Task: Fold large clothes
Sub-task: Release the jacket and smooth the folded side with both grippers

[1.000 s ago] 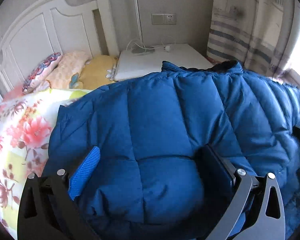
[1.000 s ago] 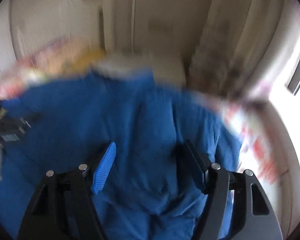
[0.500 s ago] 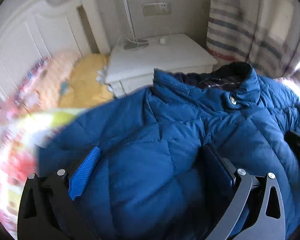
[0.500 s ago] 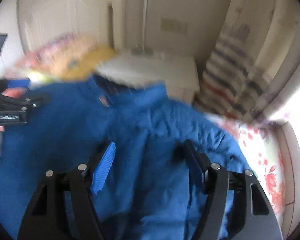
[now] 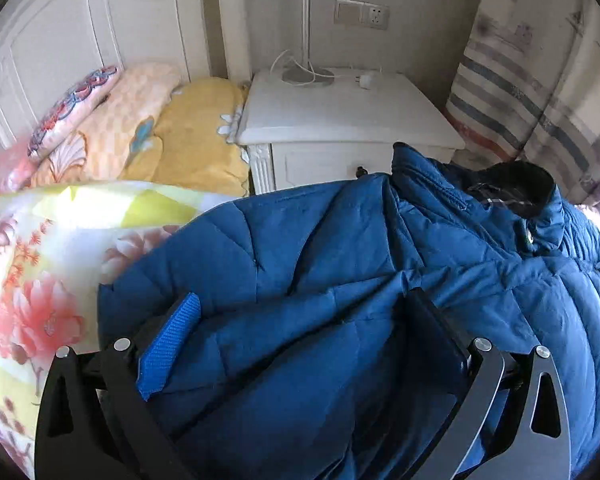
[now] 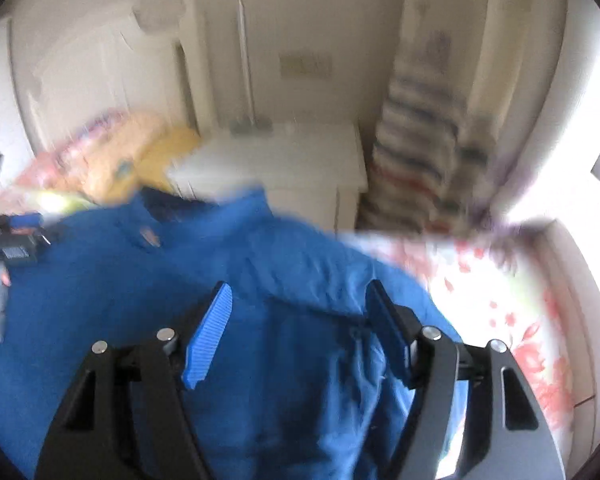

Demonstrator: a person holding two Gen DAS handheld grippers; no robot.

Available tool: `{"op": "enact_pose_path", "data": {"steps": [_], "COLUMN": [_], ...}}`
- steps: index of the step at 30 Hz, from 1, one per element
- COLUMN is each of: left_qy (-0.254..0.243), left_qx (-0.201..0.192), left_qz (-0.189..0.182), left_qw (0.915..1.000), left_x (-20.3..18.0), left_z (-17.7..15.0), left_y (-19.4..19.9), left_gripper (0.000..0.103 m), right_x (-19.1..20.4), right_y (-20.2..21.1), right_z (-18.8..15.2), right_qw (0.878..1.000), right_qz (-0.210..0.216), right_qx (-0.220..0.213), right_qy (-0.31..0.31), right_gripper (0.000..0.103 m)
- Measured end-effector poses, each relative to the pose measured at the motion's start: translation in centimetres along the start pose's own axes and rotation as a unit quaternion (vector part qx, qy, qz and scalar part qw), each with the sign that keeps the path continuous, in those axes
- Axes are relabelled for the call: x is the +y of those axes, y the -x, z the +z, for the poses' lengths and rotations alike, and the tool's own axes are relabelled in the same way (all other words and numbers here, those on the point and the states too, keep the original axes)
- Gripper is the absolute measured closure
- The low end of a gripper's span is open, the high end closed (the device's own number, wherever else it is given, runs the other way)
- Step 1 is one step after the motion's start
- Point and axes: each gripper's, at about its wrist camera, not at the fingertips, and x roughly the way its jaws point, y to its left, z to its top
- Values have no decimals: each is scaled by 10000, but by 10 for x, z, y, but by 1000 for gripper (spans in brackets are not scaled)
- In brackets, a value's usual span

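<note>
A large blue quilted puffer jacket (image 5: pixel 340 280) lies on the floral bed, its dark-lined collar (image 5: pixel 512 188) toward the nightstand. My left gripper (image 5: pixel 304 320) stands wide, with a thick fold of the jacket bulging between its blue-padded fingers (image 5: pixel 168 344). In the blurred right wrist view the same jacket (image 6: pixel 160 300) fills the lower frame. My right gripper (image 6: pixel 300 320) also stands wide over jacket fabric. The left gripper shows there at the far left edge (image 6: pixel 16 240).
A floral bedsheet (image 5: pixel 32 280) covers the bed. Pillows (image 5: pixel 140 128) lie against the white headboard (image 5: pixel 80 28). A white nightstand (image 5: pixel 340 120) with a cable stands beyond the jacket. Striped curtains (image 5: pixel 520 92) hang at the right, by a bright window.
The jacket has been pulled back and lowered. Its collar, first seen half a second ago, now shows at the far side. Both cameras have shifted and more of the nightstand is in view.
</note>
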Motion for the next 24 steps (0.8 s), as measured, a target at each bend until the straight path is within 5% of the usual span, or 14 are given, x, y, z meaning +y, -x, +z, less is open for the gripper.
{"op": "enact_pose_path", "data": {"steps": [21, 24], "left_qy": [-104, -104], "left_qx": [-66, -63], "left_qz": [245, 514], "left_qw": [9996, 9986], "left_x": [-6, -9], "left_z": [-3, -7], "left_y": [1, 21], "left_gripper": [4, 4], "right_x": [-25, -27], "right_y": [-12, -10], "right_z": [-9, -8], "right_qw": [9963, 9952], "right_qz": [553, 615], "right_qx": [132, 185], "right_qy": [-644, -732], "right_gripper": [25, 24]}}
